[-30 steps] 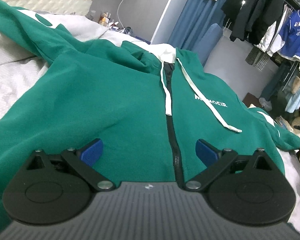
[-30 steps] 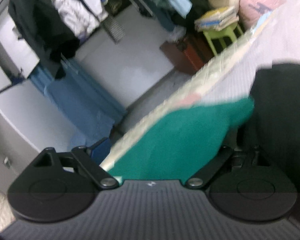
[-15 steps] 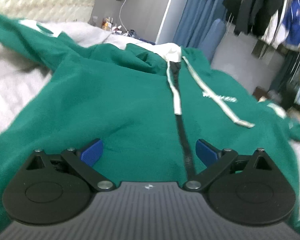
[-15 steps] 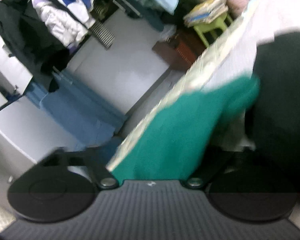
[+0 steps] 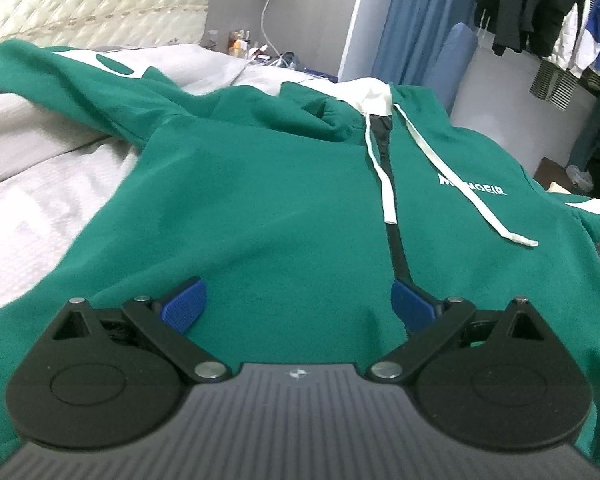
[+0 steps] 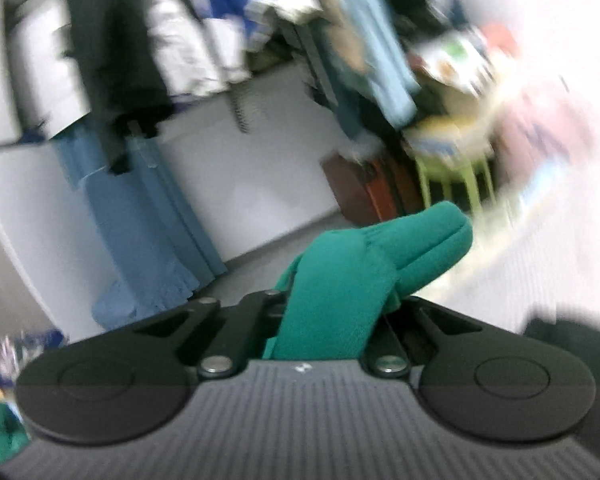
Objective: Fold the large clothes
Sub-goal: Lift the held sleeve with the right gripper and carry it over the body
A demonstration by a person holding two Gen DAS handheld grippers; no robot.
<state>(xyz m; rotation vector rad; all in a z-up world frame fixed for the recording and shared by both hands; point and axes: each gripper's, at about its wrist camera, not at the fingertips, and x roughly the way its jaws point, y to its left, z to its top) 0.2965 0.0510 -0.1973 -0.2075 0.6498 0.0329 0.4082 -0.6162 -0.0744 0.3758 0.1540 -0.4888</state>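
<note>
Between the right gripper (image 6: pixel 332 304) fingers, the hoodie (image 5: pixel 260 208) cuff is clenched; the left gripper (image 5: pixel 298 304) fingers stay released above the hem.

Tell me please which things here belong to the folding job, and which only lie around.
Belong to the job:
- green zip-up fleece hoodie with white drawstrings, spread on the bed
- its green cuff, clamped in the right gripper
- left gripper, jaws open

Only lying around:
- dark jackets on the rack
- blue curtain
- lime-green stool
</note>
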